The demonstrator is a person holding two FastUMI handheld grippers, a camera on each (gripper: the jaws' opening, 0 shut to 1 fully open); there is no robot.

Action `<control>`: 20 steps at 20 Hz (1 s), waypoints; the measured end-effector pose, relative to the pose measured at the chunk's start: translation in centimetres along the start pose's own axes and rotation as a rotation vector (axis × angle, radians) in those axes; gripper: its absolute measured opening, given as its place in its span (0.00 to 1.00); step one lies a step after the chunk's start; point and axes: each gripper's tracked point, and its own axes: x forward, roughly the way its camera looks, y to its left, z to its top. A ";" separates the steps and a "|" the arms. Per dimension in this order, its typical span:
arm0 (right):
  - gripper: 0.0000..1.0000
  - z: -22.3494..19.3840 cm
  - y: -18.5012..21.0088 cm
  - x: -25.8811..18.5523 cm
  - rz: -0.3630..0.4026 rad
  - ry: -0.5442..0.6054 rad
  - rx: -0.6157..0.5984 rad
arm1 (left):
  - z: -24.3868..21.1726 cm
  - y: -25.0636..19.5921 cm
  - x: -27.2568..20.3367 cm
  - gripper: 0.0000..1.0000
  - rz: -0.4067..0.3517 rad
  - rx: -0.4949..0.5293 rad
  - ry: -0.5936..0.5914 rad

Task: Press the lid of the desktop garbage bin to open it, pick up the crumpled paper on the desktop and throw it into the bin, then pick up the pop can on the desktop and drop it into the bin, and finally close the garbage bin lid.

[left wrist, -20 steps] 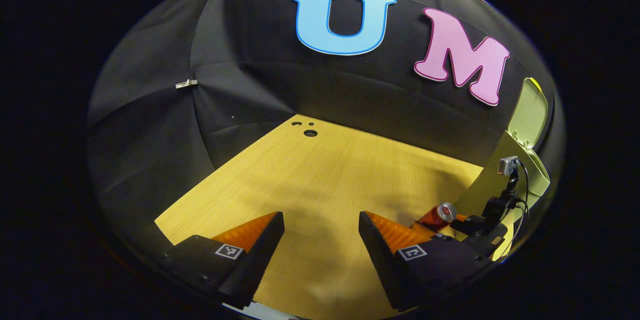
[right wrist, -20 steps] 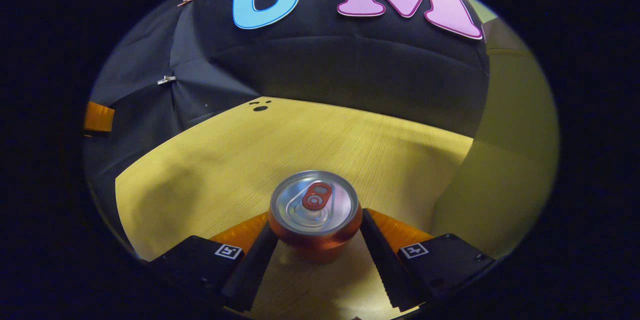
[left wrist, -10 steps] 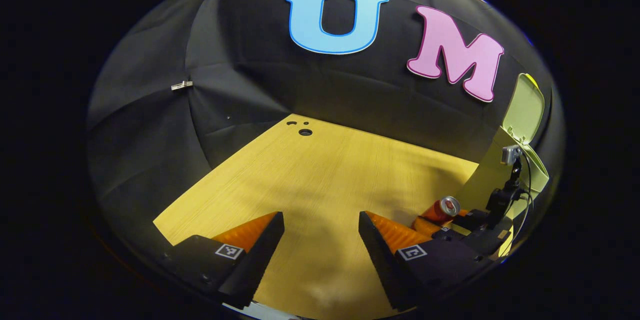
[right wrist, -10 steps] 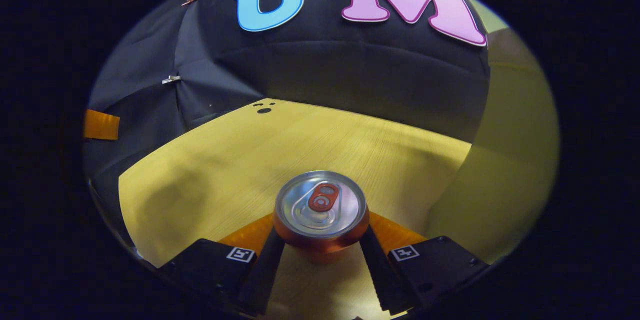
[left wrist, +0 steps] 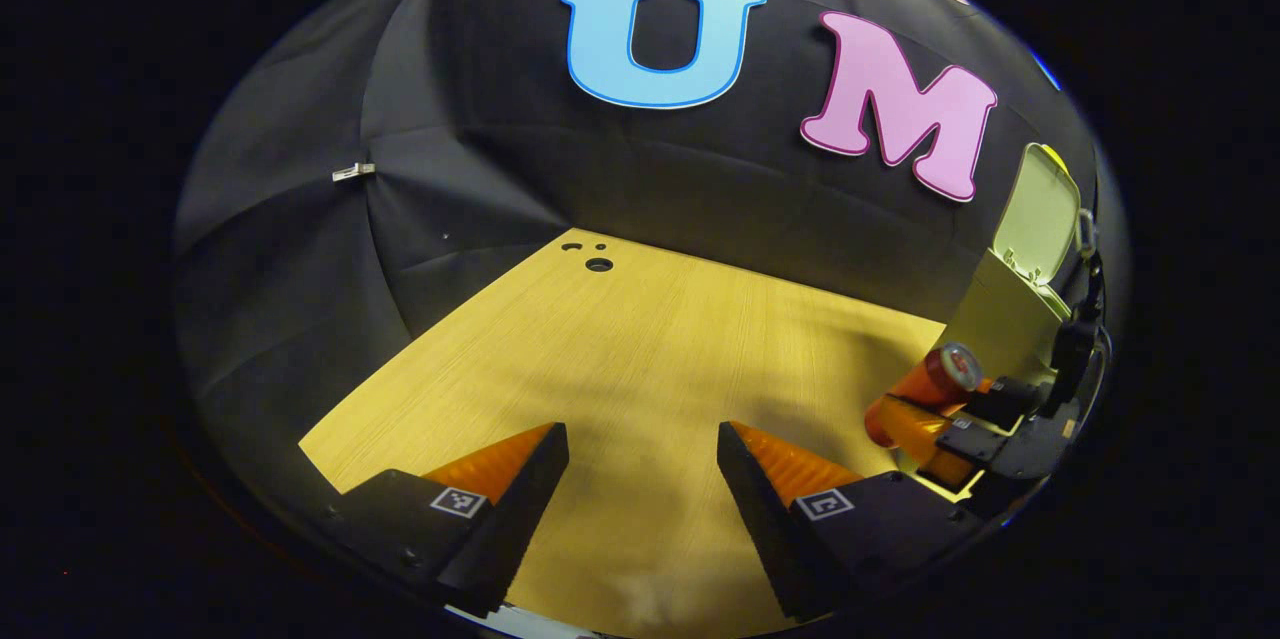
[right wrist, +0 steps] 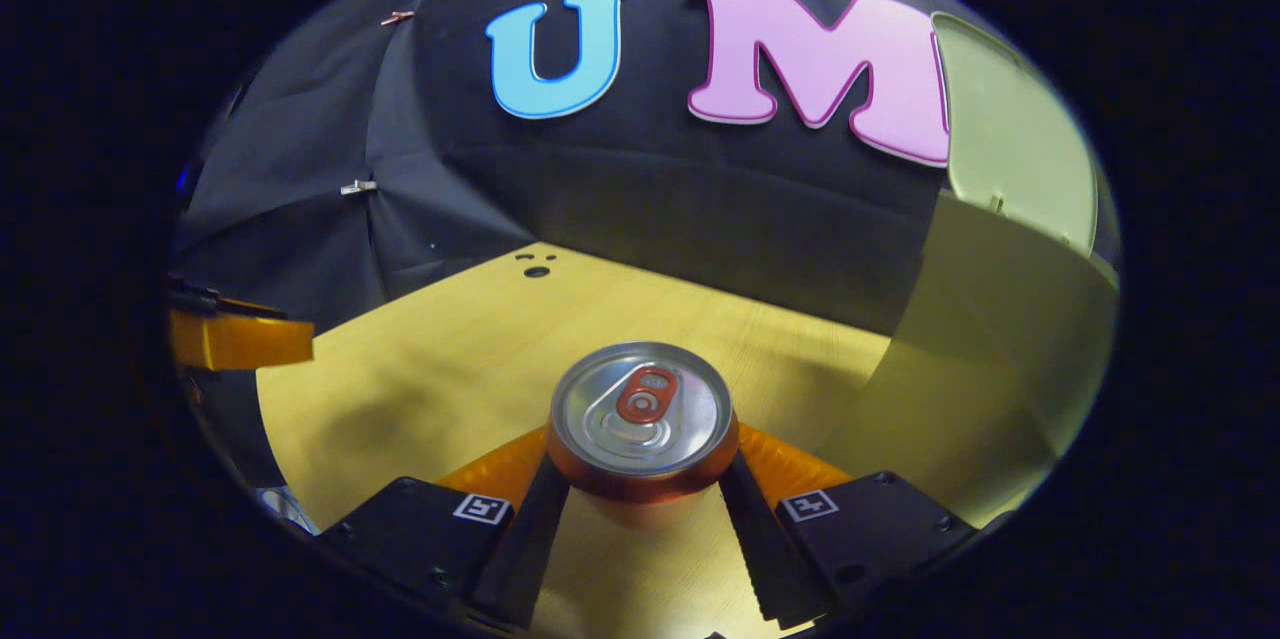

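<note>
The right tool (right wrist: 643, 509) is clamped on the orange aluminium pop can (right wrist: 643, 424), a finger pressed to each side of the body just under the silver top with its red tab, and the can is now off the pale wood-grain bench (left wrist: 640, 349): a second ago it sat low beside the bin's foot, and in the left gripper view it now rides higher (left wrist: 925, 389), level with the middle of the pale green plastic desktop garbage bin (left wrist: 1000, 319), its top tipped toward the bin wall. The right gripper view bears this out, since the bin's wall (right wrist: 1000, 359) looms closer on that side and the raised flip lid (right wrist: 1010, 144) has come into sight above it, standing open over the mouth. So the lift is under way, and the carry toward the opening looks like the step in hand; I judge the can has to climb above the bin's rim before it can drop in. The crumpled paper lies nowhere on the stretch of bench in front of the bin; whether it is inside the bin I cannot tell. The left tool (left wrist: 640, 474) hangs over the bench well to the side of the bin, fingers spread wide and holding nothing.
</note>
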 end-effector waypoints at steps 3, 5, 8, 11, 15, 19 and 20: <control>0.82 3.5 0.3 -2.2 0.007 -0.055 -0.031 | -0.2 0.7 -0.1 0.96 0.005 0.033 0.000; 0.83 6.0 0.4 -3.7 0.009 -0.099 -0.045 | -0.4 0.9 -0.3 0.96 -0.006 0.038 0.001; 0.82 9.4 -0.1 -6.0 -0.010 -0.160 -0.056 | -0.7 1.2 -0.4 0.96 -0.025 0.044 0.005; 0.82 12.2 -1.3 -8.0 -0.041 -0.206 -0.043 | -0.9 2.0 -0.4 0.96 -0.024 0.056 0.009; 0.82 14.3 -4.7 -10.3 -0.118 -0.246 -0.008 | -0.6 2.2 0.2 0.96 -0.040 0.049 0.007; 0.82 15.8 -8.5 -11.9 -0.199 -0.278 0.016 | -0.6 2.2 0.9 0.96 -0.041 0.039 0.008; 0.82 16.2 -9.7 -12.1 -0.226 -0.288 0.006 | -0.7 2.1 1.0 0.96 -0.039 0.035 0.014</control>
